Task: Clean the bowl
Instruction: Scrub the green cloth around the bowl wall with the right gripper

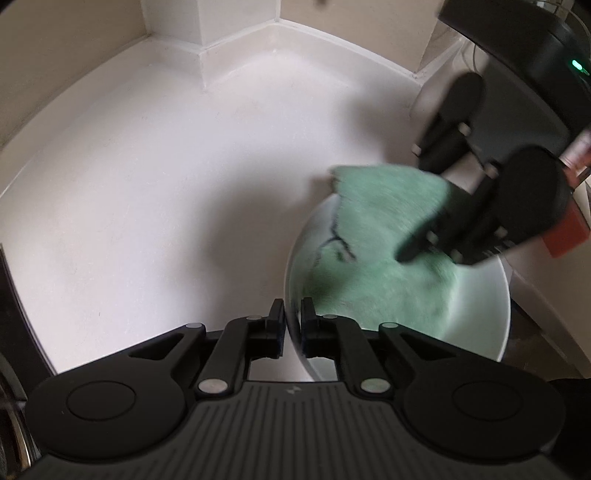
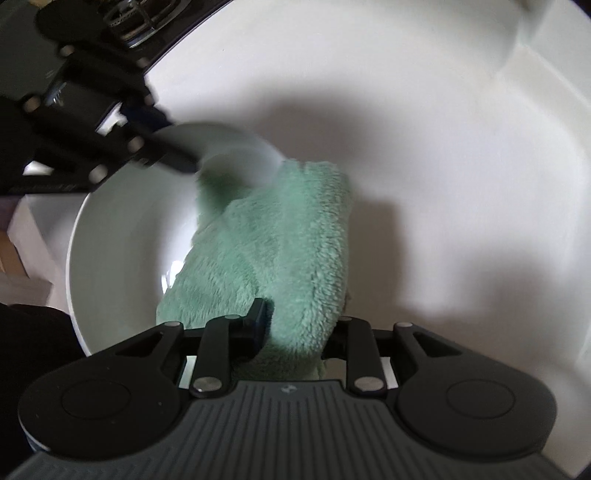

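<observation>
1. Left wrist view showed one white bowl [image 1: 480, 317] on a white counter [image 1: 166, 203], near the counter's right edge, with wide bare surface open to its left and toward the back.
2. Raised white edging [image 1: 236, 48] closed the counter at the rear, stepping around a wall corner; a dark edge [image 1: 11, 306] bounded it on the left.
3. Left gripper [image 1: 293, 325] straddled the bowl's near-left rim, one pad outside and one inside — clamped on it, the gap narrow.
4. One green cloth [image 1: 388, 229] lay inside the bowl, a corner spilling over the far rim onto the counter.
5. Right gripper [image 1: 439, 247], blurred, came down from the upper right into the bowl and pinched the cloth.
6. Right wrist view had the cloth [image 2: 280, 258] bunched between the right gripper's [image 2: 299, 325] jaws — only one finger [image 2: 256, 314] showed, the other buried in pile.
7. Bowl [image 2: 122, 236] sat to the left there, with the left gripper [image 2: 173, 155] on its far rim; a black hob edge [image 2: 140, 22] crossed the top left corner.
</observation>
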The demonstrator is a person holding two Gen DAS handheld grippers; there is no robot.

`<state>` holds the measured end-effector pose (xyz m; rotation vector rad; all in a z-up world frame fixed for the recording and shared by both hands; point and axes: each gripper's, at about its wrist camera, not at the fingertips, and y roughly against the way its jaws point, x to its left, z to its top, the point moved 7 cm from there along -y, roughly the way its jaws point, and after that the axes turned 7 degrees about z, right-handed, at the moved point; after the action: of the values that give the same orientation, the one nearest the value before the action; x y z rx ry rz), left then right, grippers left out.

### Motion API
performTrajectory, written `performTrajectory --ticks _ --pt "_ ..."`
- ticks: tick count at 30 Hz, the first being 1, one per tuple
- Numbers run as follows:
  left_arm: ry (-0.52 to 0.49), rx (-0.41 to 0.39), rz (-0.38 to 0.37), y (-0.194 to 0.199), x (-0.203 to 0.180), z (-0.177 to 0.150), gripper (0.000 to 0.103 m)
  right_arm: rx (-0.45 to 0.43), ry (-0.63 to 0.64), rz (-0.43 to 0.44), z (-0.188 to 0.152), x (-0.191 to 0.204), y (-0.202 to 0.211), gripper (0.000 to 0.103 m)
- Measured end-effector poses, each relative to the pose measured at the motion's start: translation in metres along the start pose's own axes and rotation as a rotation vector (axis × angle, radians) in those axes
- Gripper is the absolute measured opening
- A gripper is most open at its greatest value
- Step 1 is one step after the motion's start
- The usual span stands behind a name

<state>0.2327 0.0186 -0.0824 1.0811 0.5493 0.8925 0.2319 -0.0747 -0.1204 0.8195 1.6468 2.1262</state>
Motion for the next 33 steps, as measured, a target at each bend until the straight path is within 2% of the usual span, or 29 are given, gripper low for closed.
performTrajectory --ticks 2,6,10,14,17,26,33 --pt "0.007 -0.002 0.006 0.001 0.000 -0.002 0.007 -0.055 0.015 -0.009 0.017 -0.002 0.001 0.022" --pt "0.041 -0.013 0.031 0.003 0.000 -0.007 0.006 -0.129 -0.100 0.041 0.027 -0.010 0.001 0.022" --pt "0.082 -0.030 0.039 0.004 0.002 -0.009 0.006 -0.141 -0.324 0.067 -0.006 -0.021 0.000 0.018" --pt "0.088 -0.041 0.035 0.004 0.001 -0.010 0.005 -0.161 -0.424 0.100 -0.032 -0.018 -0.001 0.018" --pt "0.088 -0.040 0.018 0.003 -0.001 -0.008 0.005 -0.168 -0.440 0.110 -0.051 -0.012 0.003 0.018" --pt "0.138 -0.027 -0.034 0.002 0.005 -0.008 0.005 -0.223 -0.415 0.058 -0.061 -0.006 0.030 0.022" --pt "0.097 -0.029 -0.024 0.000 0.002 0.007 0.006 -0.202 -0.367 0.052 -0.065 -0.010 0.031 0.022"
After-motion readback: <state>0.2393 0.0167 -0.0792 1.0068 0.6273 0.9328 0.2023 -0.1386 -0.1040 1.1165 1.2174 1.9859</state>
